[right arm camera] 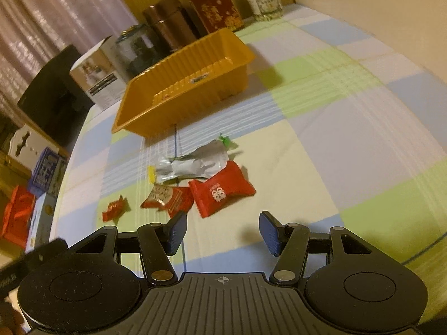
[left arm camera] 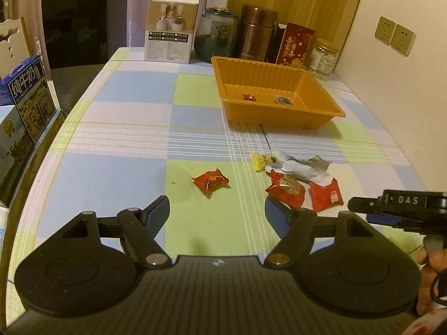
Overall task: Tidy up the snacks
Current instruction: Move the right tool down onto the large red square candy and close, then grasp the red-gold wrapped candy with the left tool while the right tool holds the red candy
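Between the spread fingers of the left gripper [left arm camera: 216, 212] nothing was held; its jaws stood apart over bare checked tablecloth [left arm camera: 123, 139]. Just beyond the fingertips and a little to the middle lay a lone red candy [left arm camera: 210, 180], its twisted ends running across the gripper's line rather than along it, so the jaws as they stood would close on its ends, not its sides.

To the right, the right gripper [right arm camera: 222, 230] also had its jaws parted and pinched nothing. Ahead of it, slightly left of centre, sat the large red packet [right arm camera: 222, 189] with white print, its long axis slanting away to the right. Touching it on the left was a red-and-tan packet [right arm camera: 167, 198], and behind both a crumpled silver wrapper [right arm camera: 192, 163] lay partly over a yellow sweet [right arm camera: 151, 173], with a green scrap [right arm camera: 225, 140] at the far end.

By my judgement the left hand was nearer the lone candy and the right hand nearer the heap, so each had its own piece to take.

Farther back, well apart from the loose snacks, stood the orange tray [left arm camera: 279, 117], already holding a small red sweet [left arm camera: 249, 97] and a dark one [left arm camera: 283, 100].

The yellow sweet was mostly hidden under the wrapper, and what else lay beneath it I could not tell. The right wrist view was blurred, so the printing on the packets was unreadable. Only a bit of the right gripper's body and the hand [left arm camera: 430, 276] holding it showed at the edge of the left view.
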Tool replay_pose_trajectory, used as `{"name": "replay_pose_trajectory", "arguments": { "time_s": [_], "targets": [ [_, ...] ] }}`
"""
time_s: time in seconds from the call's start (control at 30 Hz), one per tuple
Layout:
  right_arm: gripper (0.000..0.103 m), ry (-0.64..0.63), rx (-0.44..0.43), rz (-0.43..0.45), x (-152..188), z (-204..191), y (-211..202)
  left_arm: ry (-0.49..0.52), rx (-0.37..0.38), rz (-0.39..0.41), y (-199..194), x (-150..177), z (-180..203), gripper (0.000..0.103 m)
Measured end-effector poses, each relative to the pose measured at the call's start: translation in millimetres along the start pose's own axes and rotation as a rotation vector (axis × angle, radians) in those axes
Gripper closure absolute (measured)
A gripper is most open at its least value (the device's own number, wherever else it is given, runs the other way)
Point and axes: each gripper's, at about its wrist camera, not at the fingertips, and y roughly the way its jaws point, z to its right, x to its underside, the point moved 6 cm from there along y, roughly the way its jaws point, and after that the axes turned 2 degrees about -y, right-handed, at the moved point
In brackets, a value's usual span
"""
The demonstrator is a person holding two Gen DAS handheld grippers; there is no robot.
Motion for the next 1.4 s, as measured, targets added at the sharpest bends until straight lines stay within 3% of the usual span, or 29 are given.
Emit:
{"name": "replay_pose_trajectory", "arguments": {
  "time_s": [0.23,0.4,0.67,0.87,1.17,1.4],
  "targets": [
    [0.046,0.076,-0.015,-0.024,-6.4,0.2,34.0,-0.011,0.006,-0.011,21.0,-4.7,-3.9,0.03],
    [0.046,0.089,0.008,0.009,-12.9,-0.9,51.2,-0.025,0.004,-0.016,30.2,-6.7,-9.1,0.03],
    [0.046,-0.024,0.088,0.027,-21.1,-14.8,67.0,-0.031,0.003,-0.028,40.0,-5.6,-14.4,0.03],
    [0.071,-0.207,0.141,0.027,-12.9,-19.6,70.4,-0.01,0.003,-0.035,49.6,-8.4,-15.8,0.03],
    [0.076,-0.215,0.119,0.033,-7.5,-13.0,53.4,0.17,0.015,-0.029,72.9,-23.1,-4.7,0.031],
    [0.076,-0.213,0.108,0.042,-5.9,-10.5,42.3,0.414,0.039,-0.057,99.0,-19.3,6.9,0.04]
  ]
}}
